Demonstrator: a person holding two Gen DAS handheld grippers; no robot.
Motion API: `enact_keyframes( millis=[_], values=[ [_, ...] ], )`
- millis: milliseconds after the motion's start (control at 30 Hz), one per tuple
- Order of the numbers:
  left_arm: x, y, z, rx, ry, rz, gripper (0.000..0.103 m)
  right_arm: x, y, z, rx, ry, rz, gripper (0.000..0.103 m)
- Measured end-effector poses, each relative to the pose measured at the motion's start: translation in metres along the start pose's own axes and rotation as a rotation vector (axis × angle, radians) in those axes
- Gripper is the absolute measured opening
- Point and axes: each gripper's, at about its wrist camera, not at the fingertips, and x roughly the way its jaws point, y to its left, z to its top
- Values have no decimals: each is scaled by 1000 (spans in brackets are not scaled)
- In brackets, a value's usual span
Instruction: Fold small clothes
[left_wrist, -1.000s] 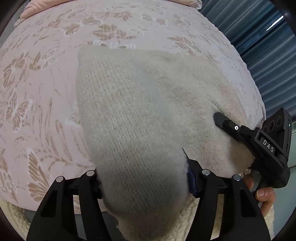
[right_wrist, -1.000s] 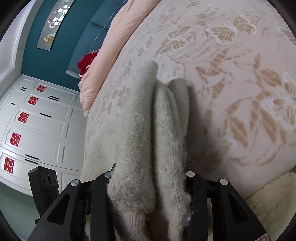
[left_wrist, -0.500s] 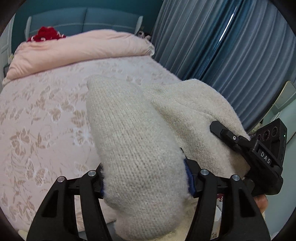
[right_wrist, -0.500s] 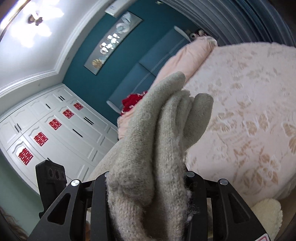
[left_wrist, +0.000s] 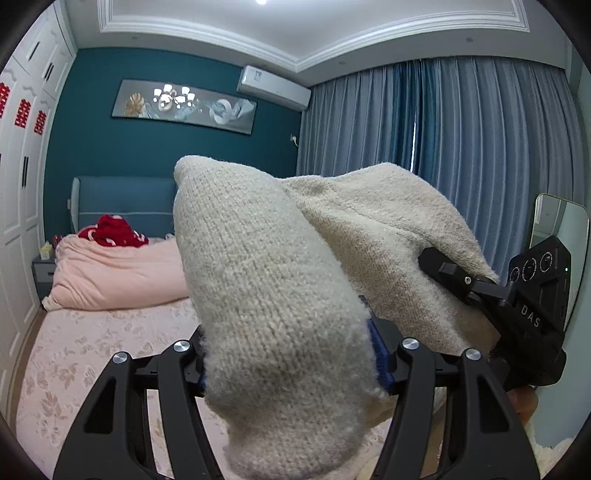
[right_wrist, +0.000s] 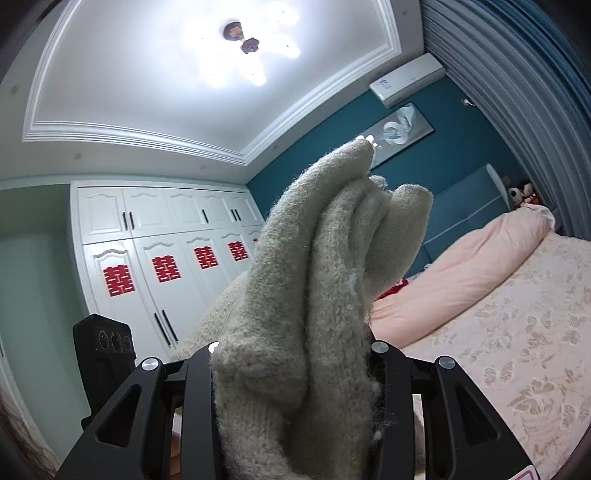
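A cream knitted garment (left_wrist: 266, 277) hangs in the air between both grippers, above the bed. My left gripper (left_wrist: 291, 356) is shut on one thick folded edge of it, and the knit bulges out over the blue pads and hides the fingertips. In the right wrist view the same garment (right_wrist: 314, 277) stands up in bunched folds, with my right gripper (right_wrist: 295, 369) shut on them. The right gripper's black camera housing (left_wrist: 532, 317) shows at the right of the left wrist view, one finger lying on the cloth. The left gripper's housing (right_wrist: 103, 343) shows at lower left.
Below lies the bed with a pink butterfly sheet (left_wrist: 92, 354), a rolled pink duvet (left_wrist: 118, 273) and a red cloth (left_wrist: 110, 230) at the blue headboard. White wardrobes (right_wrist: 166, 266) line one wall, blue curtains (left_wrist: 443, 147) another. A mirror (left_wrist: 561, 229) stands at right.
Both grippers have risen with the garment, lifting it off the sheet. Both views have tipped up from the bed to the room's walls and ceiling. Both grips are unchanged.
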Motion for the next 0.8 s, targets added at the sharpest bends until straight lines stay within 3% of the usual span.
enact_keyframes(
  millis=[267, 467, 633, 733, 800],
  values=[
    [-64, 62, 26, 21, -153, 94, 64, 53, 59, -8, -61, 14, 131, 36],
    [-73, 114, 1, -33, -107, 158, 67, 99, 46, -62, 5, 135, 110, 37],
    [-37, 179, -76, -161, 45, 199, 67, 138, -11, -163, 108, 323, 3, 37],
    [3, 222, -163, -291, 190, 239, 69, 151, -69, -256, 131, 508, -110, 45],
    [28, 244, -239, -370, 332, 300, 70, 148, -117, -325, 163, 692, -274, 46]
  ],
)
